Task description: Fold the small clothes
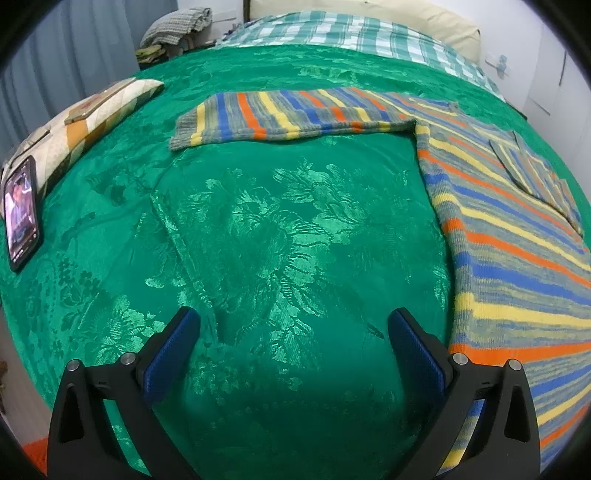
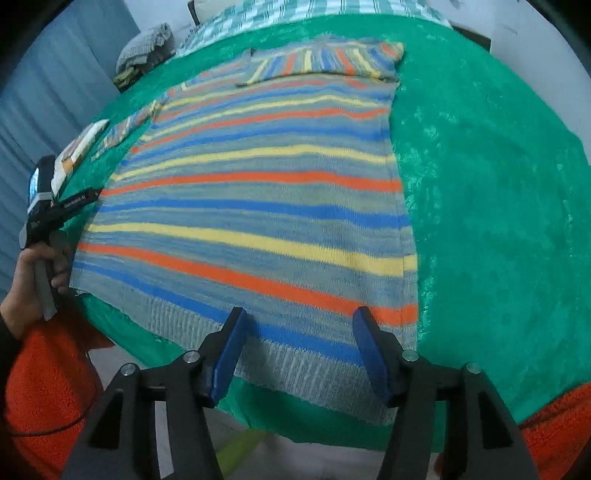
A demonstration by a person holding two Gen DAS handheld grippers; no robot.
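A striped knit sweater (image 2: 258, 206) in grey, blue, yellow and orange lies flat on the green bedspread (image 2: 480, 184). In the left wrist view its body (image 1: 517, 229) is at the right and one sleeve (image 1: 288, 114) stretches out to the left. The other sleeve (image 2: 325, 61) is folded across the chest. My left gripper (image 1: 293, 325) is open and empty over bare bedspread left of the sweater. My right gripper (image 2: 299, 325) is open and empty just above the sweater's ribbed hem (image 2: 295, 365) near the bed's front edge.
A phone (image 1: 22, 218) with a lit screen leans against a patterned pillow (image 1: 92, 118) at the left. A checked blanket (image 1: 351, 33) and a cream pillow (image 1: 424, 18) lie at the head of the bed. A pile of cloth (image 1: 177, 26) sits beyond the bed.
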